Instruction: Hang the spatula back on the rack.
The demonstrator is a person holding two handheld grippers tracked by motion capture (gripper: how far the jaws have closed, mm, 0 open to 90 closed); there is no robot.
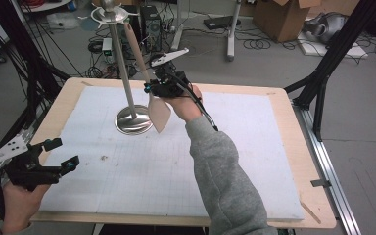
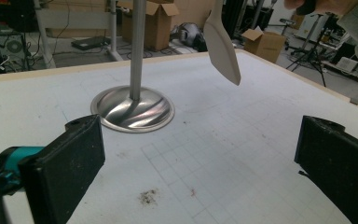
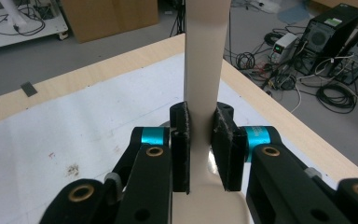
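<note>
Spatula: beige, held in the air above the bench, blade down, handle slanting up toward the top of the metal stand. Blade hangs just beside the stand's round base, not touching it or the white gridded mat.

Right gripper: pinching the spatula handle just above the blade, pads pressed on both flat sides. Left gripper: spread wide, empty, low over the near left corner of the mat.

Risks (judgement): handle is smooth and tapered, so it could slide in the pinch if the hand tilts. Handle passes close to the pole; a sideways swing could knock the stand, which looks tall for its base.

Surface: mat has faint dark smudges near the left gripper. Wooden bench edge is bare. Room: grey floor, cables, cardboard boxes, computer tower.
</note>
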